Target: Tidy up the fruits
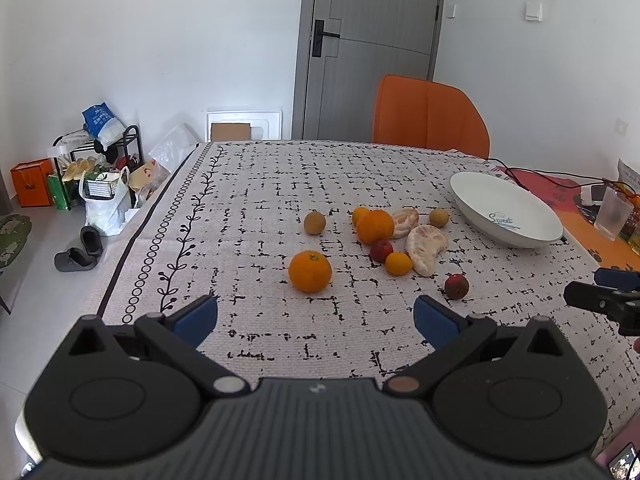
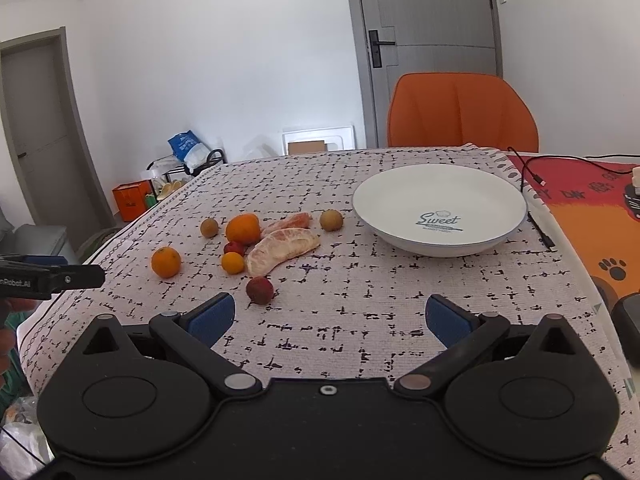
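Fruits are scattered on patterned woven cloth of table (image 2: 360, 320), left of glossy white round bowl (image 2: 440, 240): smooth oranges (image 1: 310, 272), peeled pithy pomelo segments (image 2: 282, 249), bumpy red lychee (image 2: 260, 290). Left gripper (image 1: 316, 318) & right gripper (image 2: 330, 316) fingers are held wide apart, w/ nothing gripped.

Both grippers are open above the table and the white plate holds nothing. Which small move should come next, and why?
Probably lower the right gripper onto the nearest red fruit. It lies alone on the tablecloth, apart from the cluster, just ahead of the open jaws, and the white plate stands close by on that side.
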{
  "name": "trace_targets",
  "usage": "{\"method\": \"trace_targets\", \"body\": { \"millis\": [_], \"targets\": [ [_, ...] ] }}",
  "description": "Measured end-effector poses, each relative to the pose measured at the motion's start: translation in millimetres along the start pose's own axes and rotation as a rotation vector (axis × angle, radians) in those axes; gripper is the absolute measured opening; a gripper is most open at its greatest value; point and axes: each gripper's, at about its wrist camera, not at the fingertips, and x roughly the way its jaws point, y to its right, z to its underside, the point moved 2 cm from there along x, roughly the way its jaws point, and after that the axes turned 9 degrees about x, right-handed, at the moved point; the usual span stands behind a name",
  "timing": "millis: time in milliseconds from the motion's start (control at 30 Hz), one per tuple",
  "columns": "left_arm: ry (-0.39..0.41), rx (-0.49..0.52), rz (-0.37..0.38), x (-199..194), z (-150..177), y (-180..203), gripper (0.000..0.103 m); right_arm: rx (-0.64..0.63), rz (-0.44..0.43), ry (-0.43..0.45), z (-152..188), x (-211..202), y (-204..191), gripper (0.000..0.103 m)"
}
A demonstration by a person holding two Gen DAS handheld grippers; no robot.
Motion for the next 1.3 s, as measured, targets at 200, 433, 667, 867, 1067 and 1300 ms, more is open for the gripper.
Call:
{"method": "trace_targets", "body": {
  "millis": [200, 433, 667, 867, 1067, 1300],
  "targets": [
    [0.002, 0.003, 0.005, -0.2, -0.5, 0.5, 0.103, 0.004, 0.002, 0.007, -1.8, -1.6, 2.6, 0.103],
    [0.001, 0.002, 0.006, -0.3, -0.3, 0.0, 0.103, 0.010, 0.006, 0.005, -0.9, -1.0, 3.8, 0.103],
    [0.002, 0.003, 0.006, -0.3, -0.2, 0.4, 0.103, 0.006, 0.005, 0.002, -0.3, -0.2, 3.6, 0.103],
    [0.002, 0.001, 0.004, -0.4, -0.4, 0.4, 0.103, 0.012, 0.008, 0.004, -0.7, 0.1, 4.6, 0.103],
    [0.004, 0.001, 0.003, -0.7, -2.1, 0.6, 0.103, 0.012, 0.008, 0.003, -0.5, 0.1, 4.8, 0.103],
    [0.007, -0.003, 0.003, -2.1, -2.3, -0.5, 0.103, 0.009, 0.008, -0.003, 0.7, 1.2, 3.7, 0.103]
  ]
}}
